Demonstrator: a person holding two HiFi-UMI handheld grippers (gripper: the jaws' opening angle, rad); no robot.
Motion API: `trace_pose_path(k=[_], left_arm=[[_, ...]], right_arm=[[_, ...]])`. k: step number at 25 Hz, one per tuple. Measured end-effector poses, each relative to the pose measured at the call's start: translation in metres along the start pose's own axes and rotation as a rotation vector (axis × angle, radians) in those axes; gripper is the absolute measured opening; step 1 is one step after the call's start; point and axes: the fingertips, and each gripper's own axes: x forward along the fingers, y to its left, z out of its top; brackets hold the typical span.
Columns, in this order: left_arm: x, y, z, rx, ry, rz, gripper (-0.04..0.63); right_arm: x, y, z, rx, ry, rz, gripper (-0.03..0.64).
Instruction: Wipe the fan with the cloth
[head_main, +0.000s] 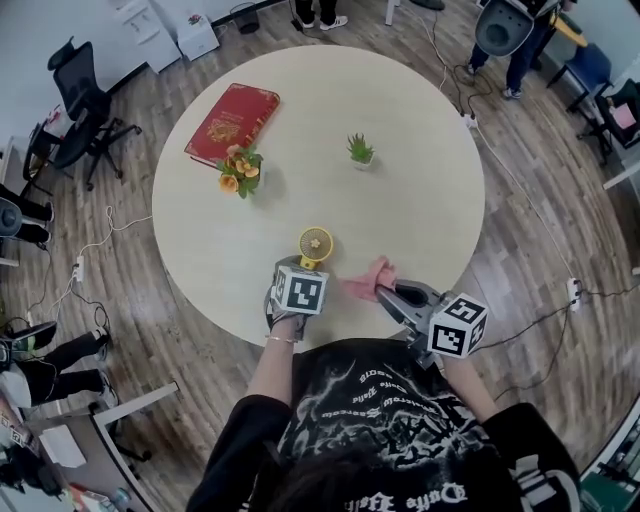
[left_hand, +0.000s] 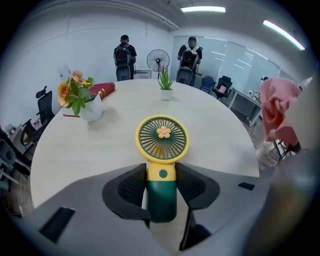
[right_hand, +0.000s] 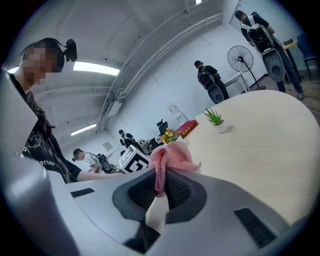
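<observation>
Fan (left_hand: 162, 150), small, yellow-headed with a green handle, stands upright over the near edge of the round table (head_main: 400, 220). My left gripper (left_hand: 161, 186) has its jaws clamped on either side of that handle, grille facing the camera. Just to its right, apart from the fan, my right gripper (right_hand: 161, 187) pinches a pink knitted cloth (right_hand: 172, 155), which bunches above the pads. Farther out on the tabletop I see a small potted succulent (head_main: 360, 150), an orange flower arrangement (head_main: 240, 170) and a red book (head_main: 232, 122).
</observation>
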Motion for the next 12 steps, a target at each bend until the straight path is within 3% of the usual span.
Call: trace_pose_path(k=[5,12], left_arm=[[0.010,-0.008,-0.016,0.013,0.060,-0.016,0.199],[0.010,-0.015,-0.016,-0.040,0.035,-0.053,0.202]], right_arm=[[-0.003,-0.005,-0.002,0.015,-0.005,-0.024,0.028],[-0.004,-0.012,-0.008,0.037,0.005,-0.048,0.028]])
